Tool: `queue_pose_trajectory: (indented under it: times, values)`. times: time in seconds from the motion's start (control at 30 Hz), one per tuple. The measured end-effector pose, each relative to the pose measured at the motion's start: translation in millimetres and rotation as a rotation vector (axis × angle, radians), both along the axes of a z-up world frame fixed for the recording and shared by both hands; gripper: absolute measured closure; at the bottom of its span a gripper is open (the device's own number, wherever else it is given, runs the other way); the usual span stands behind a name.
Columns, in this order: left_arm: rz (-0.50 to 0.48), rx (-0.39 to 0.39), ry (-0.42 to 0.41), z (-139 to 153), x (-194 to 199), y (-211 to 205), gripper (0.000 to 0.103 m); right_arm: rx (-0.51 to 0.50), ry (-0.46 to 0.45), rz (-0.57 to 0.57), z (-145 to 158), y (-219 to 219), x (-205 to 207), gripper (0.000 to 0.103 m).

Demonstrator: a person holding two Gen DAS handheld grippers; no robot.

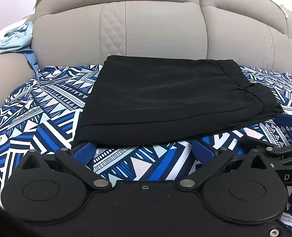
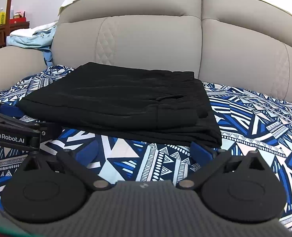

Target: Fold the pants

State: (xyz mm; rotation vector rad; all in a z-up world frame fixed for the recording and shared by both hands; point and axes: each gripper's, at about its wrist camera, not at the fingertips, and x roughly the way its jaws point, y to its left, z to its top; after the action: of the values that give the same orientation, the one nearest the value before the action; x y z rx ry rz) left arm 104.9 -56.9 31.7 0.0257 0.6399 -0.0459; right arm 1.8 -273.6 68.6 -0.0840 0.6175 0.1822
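Black pants (image 1: 165, 98) lie folded into a flat rectangle on a blue and white patterned cloth (image 1: 37, 122), waistband at the right. They also show in the right wrist view (image 2: 116, 102). My left gripper (image 1: 144, 150) is open and empty, its blue fingertips (image 1: 84, 150) at the pants' near edge; the left tip touches the near left corner. My right gripper (image 2: 144, 152) is open and empty, its right fingertip (image 2: 201, 150) under the near right corner. Each gripper shows at the side of the other's view.
The patterned cloth (image 2: 254, 122) covers a beige sofa seat, with the padded backrest (image 1: 155, 29) close behind the pants. Light blue clothes (image 1: 9, 39) lie on the left armrest. A wooden shelf with bottles (image 2: 2, 21) stands far left.
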Motion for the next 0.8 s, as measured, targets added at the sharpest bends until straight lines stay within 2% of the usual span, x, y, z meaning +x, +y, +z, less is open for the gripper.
queue_pose_trajectory:
  times: [0.4, 0.57, 0.8]
  values:
    - [-0.030, -0.004, 0.005, 1.1, -0.3, 4.5, 0.000, 0.011, 0.009, -0.015, -0.3, -3.9, 6.6, 0.000]
    - [-0.032, 0.007, -0.030, -2.5, -6.4, 3.5, 0.000, 0.006, 0.009, -0.014, -0.7, -2.4, 7.0, 0.000]
    - [-0.028, 0.006, -0.014, -0.6, -4.3, 3.4, 0.000, 0.005, 0.009, -0.013, -0.7, -2.4, 7.1, 0.000]
